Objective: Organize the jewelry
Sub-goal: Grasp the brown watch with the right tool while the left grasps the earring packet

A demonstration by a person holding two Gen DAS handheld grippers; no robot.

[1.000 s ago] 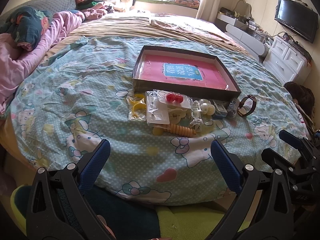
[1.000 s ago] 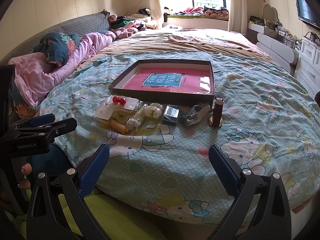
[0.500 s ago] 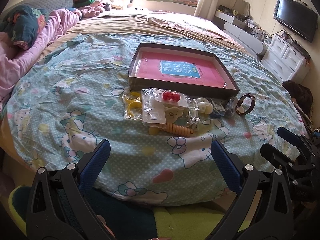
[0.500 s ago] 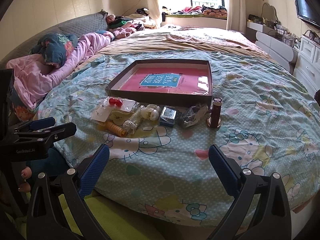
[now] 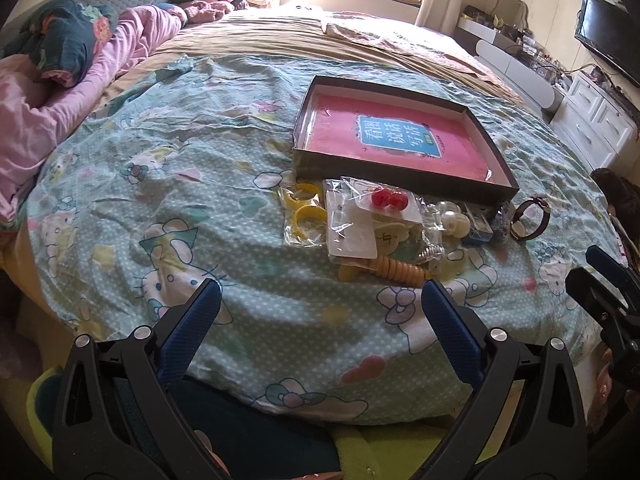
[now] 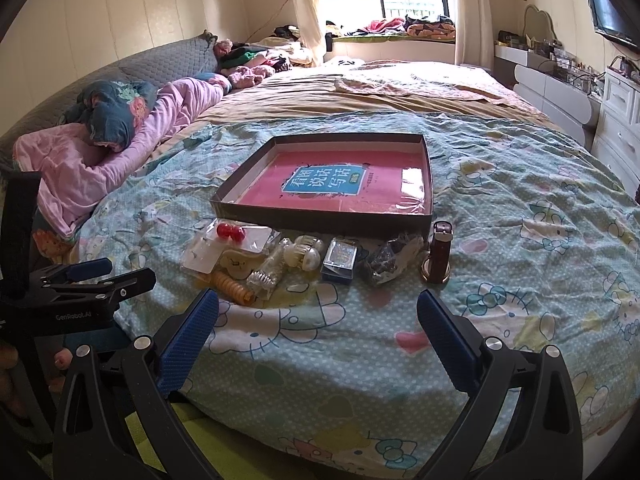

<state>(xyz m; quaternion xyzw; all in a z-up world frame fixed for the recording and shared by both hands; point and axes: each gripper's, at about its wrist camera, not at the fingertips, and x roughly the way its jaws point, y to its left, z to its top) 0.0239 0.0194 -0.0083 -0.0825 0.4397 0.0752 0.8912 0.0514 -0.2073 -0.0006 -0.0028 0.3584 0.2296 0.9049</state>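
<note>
one yellow-ring bag [image 5: 303, 216], left-view only

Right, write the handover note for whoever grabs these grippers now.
Left gripper: jaws open, empty, hovering over the bed's near edge.
Right gripper: jaws open, empty, likewise short of the pile.
Jewelry lies in a row on the bedspread just in front of the box lid tray: yellow bangles in a bag, red bead earrings, orange beaded piece, pearl piece, small blue box, brown-strap watch.
Done: nothing; the tray holds only its pink printed sheet.
Left: move every piece into the tray.
</note>
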